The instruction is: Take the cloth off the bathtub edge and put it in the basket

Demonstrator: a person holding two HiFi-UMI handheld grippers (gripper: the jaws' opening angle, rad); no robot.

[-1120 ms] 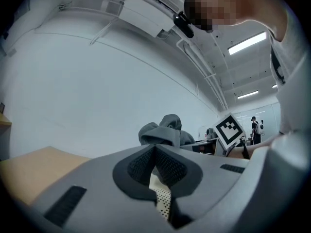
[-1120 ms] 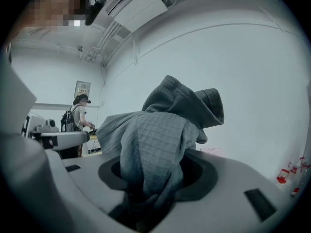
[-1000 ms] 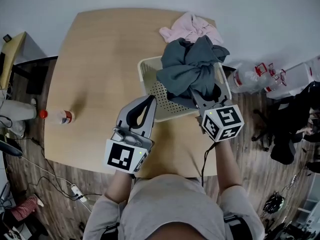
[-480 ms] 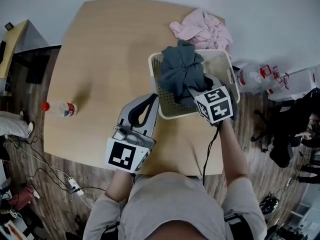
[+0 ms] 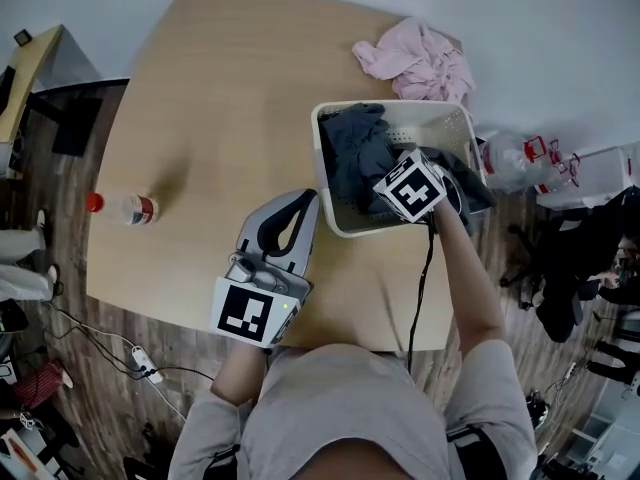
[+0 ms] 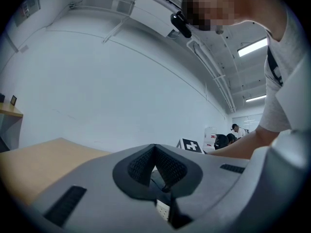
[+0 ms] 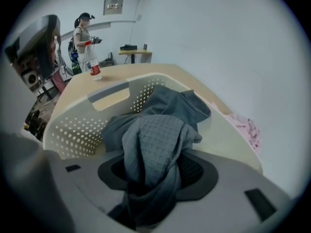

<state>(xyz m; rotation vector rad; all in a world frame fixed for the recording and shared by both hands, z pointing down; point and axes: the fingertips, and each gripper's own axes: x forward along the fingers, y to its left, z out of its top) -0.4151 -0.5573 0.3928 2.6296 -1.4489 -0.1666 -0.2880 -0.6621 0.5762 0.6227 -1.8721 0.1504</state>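
You had the grey cloth (image 5: pixel 352 148) down inside the basket (image 5: pixel 320 168), w/ most of its bulk heaped against the basket wall nearer your left side, so the carry part looked done. But your right gripper (image 7: pixel 153 178) was low inside the basket too. Its jaws were set fairly wide and clamped on a thick bunch of that cloth. The waffle fabric filled the gap betw. the pads, so it wasn't let go yet. What was left, by my read: open those jaws, let the bunch drop, then lift the gripper clear of the basket rim w/o dragging fabric out. Your left gripper (image 5: pixel 300 208) sat just outside the basket's near corner, over the table (image 5: pixel 220 98), jaws closed tip to tip w/ nothing in them, and it looked to have no part in this step. A pink cloth (image 5: pixel 420 63) lay just beyond the basket's far side, outside it; whether it counted for the task I couldn't tell. No tub edge showed in any view.
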